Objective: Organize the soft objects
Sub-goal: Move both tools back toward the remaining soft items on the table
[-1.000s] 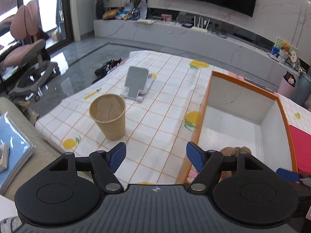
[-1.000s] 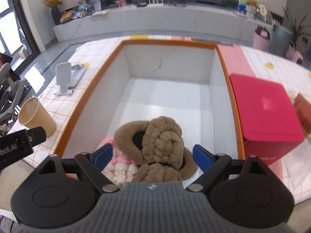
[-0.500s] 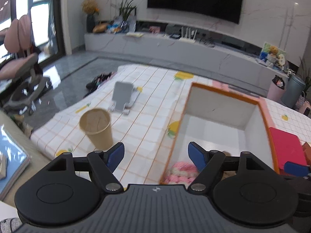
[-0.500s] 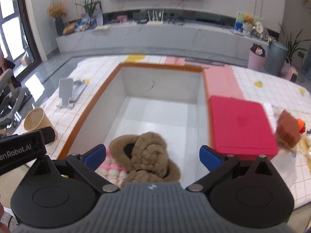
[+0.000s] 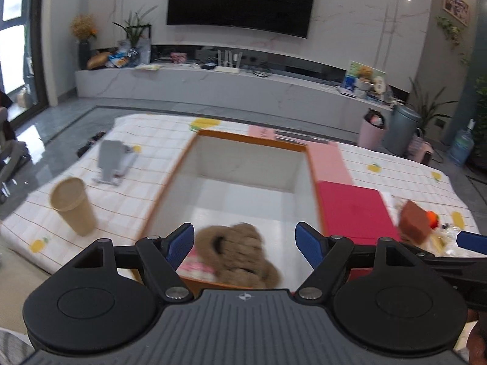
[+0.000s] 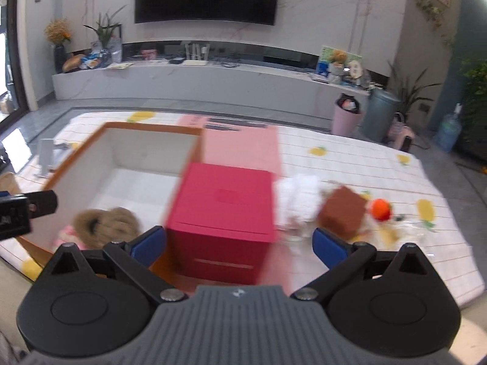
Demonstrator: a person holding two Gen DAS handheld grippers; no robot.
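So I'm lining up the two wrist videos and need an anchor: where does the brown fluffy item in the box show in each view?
Left wrist: the brown fluffy item sits low centre, between the open left gripper's fingertips, at the near end of the orange-rimmed box.
Right wrist: it lies at lower left, left of the open right gripper.
Shared landmark: the red box right of the orange-rimmed box.

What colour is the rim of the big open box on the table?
Orange, around white inner walls; the box rim shows best in the left wrist view.
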